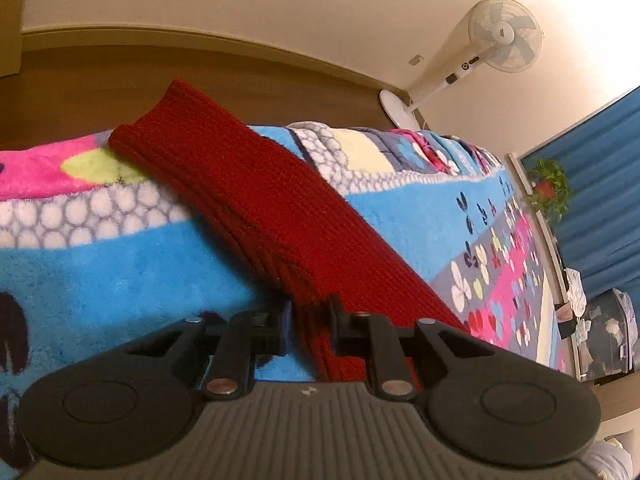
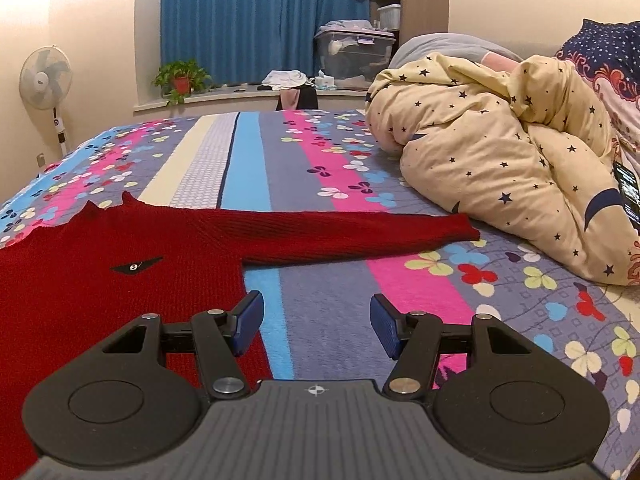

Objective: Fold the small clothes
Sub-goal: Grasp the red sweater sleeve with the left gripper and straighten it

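Observation:
A red knitted sweater [image 2: 100,248] lies flat on the colourful bedspread [image 2: 320,160], with one sleeve [image 2: 360,232] stretched out to the right. In the left wrist view the other red sleeve [image 1: 248,184] runs from the bed's edge down into my left gripper [image 1: 310,312], which is shut on a fold of the knit. My right gripper [image 2: 317,312] is open over bare bedspread, just right of the sweater's side edge and below the stretched sleeve. Nothing is between its blue pads [image 2: 250,320].
A bunched cream duvet with stars [image 2: 500,152] fills the right of the bed, with a phone [image 2: 628,192] beside it. A standing fan [image 2: 44,80] is by the wall at left. A potted plant [image 2: 182,78] and storage box [image 2: 356,56] sit at the window.

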The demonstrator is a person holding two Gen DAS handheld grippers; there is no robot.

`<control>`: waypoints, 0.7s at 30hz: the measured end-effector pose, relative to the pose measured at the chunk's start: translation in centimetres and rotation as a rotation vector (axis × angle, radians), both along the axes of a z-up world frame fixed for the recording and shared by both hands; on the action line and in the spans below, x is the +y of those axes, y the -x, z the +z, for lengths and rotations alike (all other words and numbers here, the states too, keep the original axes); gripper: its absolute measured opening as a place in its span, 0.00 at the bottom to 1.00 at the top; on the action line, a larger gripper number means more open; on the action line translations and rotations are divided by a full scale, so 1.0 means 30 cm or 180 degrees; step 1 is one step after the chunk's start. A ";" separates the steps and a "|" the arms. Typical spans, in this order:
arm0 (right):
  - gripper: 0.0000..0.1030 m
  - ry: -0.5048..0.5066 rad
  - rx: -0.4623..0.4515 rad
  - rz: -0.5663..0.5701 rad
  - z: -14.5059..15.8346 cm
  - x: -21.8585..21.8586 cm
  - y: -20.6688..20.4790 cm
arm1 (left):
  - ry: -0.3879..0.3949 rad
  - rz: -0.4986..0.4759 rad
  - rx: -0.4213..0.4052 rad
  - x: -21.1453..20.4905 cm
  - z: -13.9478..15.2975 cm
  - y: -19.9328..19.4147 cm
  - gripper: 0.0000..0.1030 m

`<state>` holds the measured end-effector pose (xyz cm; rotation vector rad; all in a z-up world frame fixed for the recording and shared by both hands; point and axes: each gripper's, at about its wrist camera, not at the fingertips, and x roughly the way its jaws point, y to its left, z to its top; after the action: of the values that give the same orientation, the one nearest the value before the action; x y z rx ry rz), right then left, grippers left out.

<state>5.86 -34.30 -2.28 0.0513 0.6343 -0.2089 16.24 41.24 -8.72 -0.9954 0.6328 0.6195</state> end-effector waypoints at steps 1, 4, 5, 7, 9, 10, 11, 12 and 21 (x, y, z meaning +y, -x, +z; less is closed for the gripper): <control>0.59 -0.0001 0.0003 -0.0010 -0.002 0.002 -0.001 | 0.0012 0.0007 -0.0013 0.000 0.000 0.005 0.19; 0.59 0.0003 0.0007 -0.0014 -0.003 0.002 -0.002 | 0.0214 0.0056 0.0079 0.013 -0.019 0.010 0.39; 0.59 0.0012 0.0010 -0.0004 -0.003 0.002 -0.002 | 0.0317 0.0074 0.0034 0.018 -0.028 0.020 0.45; 0.59 0.0031 0.0018 0.0010 -0.005 0.007 -0.005 | 0.0397 0.0118 0.0010 0.018 -0.026 0.029 0.51; 0.59 0.0044 0.0030 0.0012 -0.007 0.013 -0.007 | 0.0366 0.0135 0.0073 0.007 -0.014 0.033 0.55; 0.59 0.0047 0.0035 0.0010 -0.008 0.014 -0.008 | 0.0352 0.0157 0.0105 0.001 -0.008 0.036 0.55; 0.59 0.0048 0.0038 0.0008 -0.009 0.014 -0.009 | 0.0334 0.0207 0.0146 -0.003 -0.002 0.043 0.55; 0.59 0.0049 0.0041 0.0006 -0.010 0.016 -0.010 | 0.0315 0.0267 0.0170 -0.006 0.004 0.053 0.55; 0.59 0.0069 0.0052 0.0014 -0.013 0.022 -0.012 | 0.0167 0.0118 0.0088 -0.007 -0.014 0.024 0.52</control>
<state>6.23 -33.65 -2.66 0.0272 0.6482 -0.2120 15.51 41.03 -9.15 -1.0509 0.6589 0.6532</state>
